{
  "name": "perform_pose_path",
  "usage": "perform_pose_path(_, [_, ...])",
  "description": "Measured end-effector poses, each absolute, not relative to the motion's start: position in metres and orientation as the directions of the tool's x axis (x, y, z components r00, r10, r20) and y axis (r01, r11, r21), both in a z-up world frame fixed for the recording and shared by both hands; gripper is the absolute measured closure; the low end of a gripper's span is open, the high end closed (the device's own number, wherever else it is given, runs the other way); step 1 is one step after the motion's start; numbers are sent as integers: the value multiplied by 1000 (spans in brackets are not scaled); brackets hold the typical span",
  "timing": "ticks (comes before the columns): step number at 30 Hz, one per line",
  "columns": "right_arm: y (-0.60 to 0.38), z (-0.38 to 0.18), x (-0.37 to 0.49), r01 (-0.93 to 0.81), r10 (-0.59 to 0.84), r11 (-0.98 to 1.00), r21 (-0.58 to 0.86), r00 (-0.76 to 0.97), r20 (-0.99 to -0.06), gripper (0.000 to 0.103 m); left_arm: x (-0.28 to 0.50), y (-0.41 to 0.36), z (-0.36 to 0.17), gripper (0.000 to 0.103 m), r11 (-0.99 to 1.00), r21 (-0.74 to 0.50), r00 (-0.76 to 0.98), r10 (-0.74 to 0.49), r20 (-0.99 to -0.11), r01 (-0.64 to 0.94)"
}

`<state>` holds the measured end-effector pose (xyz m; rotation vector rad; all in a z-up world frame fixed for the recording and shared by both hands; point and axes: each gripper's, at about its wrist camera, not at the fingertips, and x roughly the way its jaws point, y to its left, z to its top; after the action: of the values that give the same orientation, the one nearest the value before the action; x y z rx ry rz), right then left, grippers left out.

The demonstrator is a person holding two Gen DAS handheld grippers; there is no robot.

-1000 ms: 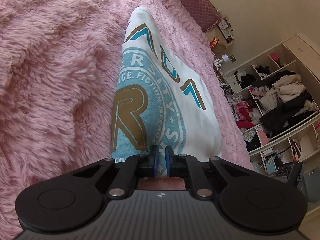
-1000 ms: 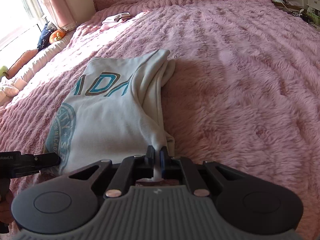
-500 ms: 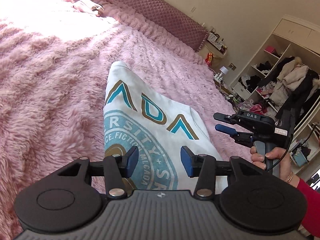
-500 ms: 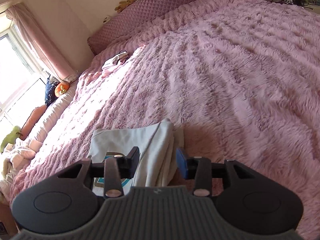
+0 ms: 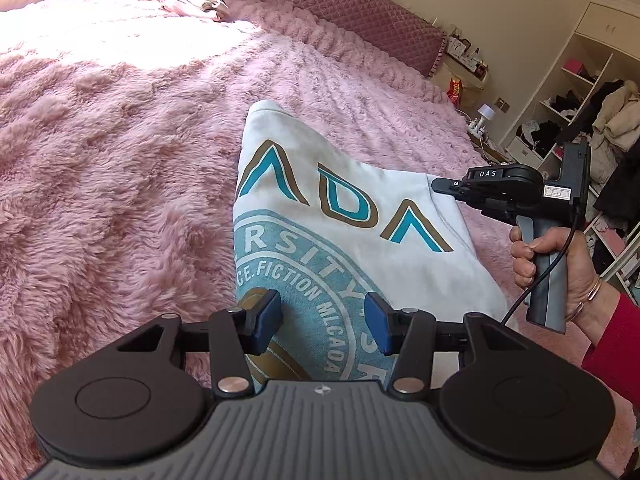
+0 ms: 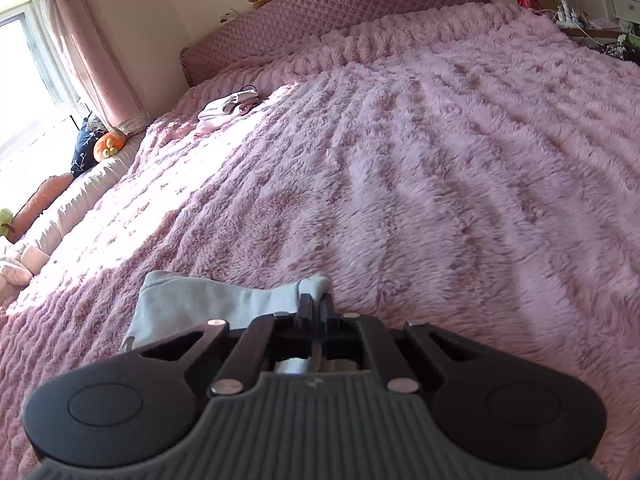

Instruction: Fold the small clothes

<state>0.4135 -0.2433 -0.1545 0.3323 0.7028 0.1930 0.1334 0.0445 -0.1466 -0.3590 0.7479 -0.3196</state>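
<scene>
Currently the white printed shirt [image 5: 340, 240] lies folded into a long panel near the bed's [image 5: 100, 140] foot edge, print up; lengthwise fold looks done, crosswise fold left. Left gripper [image 5: 322, 322] hovers over the print, jaws apart, nothing held. Right gripper [image 6: 317, 306] jaws together at the shirt's far end; whether cloth is pinched, can't tell.

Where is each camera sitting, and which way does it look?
Left wrist: sits on the open left hand-held gripper, looking down at the white printed sweatshirt; right hand shows.
Right wrist: sits on the shut right hand-held gripper, facing the quilted headboard.
Shared: sweatshirt, fluffy pink blanket.
</scene>
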Motion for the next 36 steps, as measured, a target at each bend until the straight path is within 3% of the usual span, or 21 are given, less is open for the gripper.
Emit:
perform_pose_path(4, [-252,-188,429,-29,292,926,375,685,-668,103,134,32,-146,41,912,-375,690,-380,-616,167])
perform_pose_path(7, [-258,-186,421,-47,304,921,386,705,-641,102,133,24,-145,34,925,-330,692,-363,-624,188])
perform_pose_path(8, [-260,-181,415,-50,301,922,385,718,-628,97,132,22,-144,34,929,-317,694,-356,-626,190])
perform_pose_path(12, [-255,-142,363,-158,333,926,344,769,-545,97,131,14,-134,34,948,-262,699,-310,-644,180])
perform_pose_path(18, [-228,-107,256,-313,402,915,255,755,-518,97,117,12,-113,34,946,-294,711,-300,-636,136])
perform_pose_path(30, [-220,-160,231,-163,310,947,278,693,-651,102,106,5,-132,32,951,-306,661,-261,-704,49])
perform_pose_path(36, [-219,-173,238,-134,300,948,289,684,-666,103,107,-4,-140,19,958,-275,656,-259,-709,81])
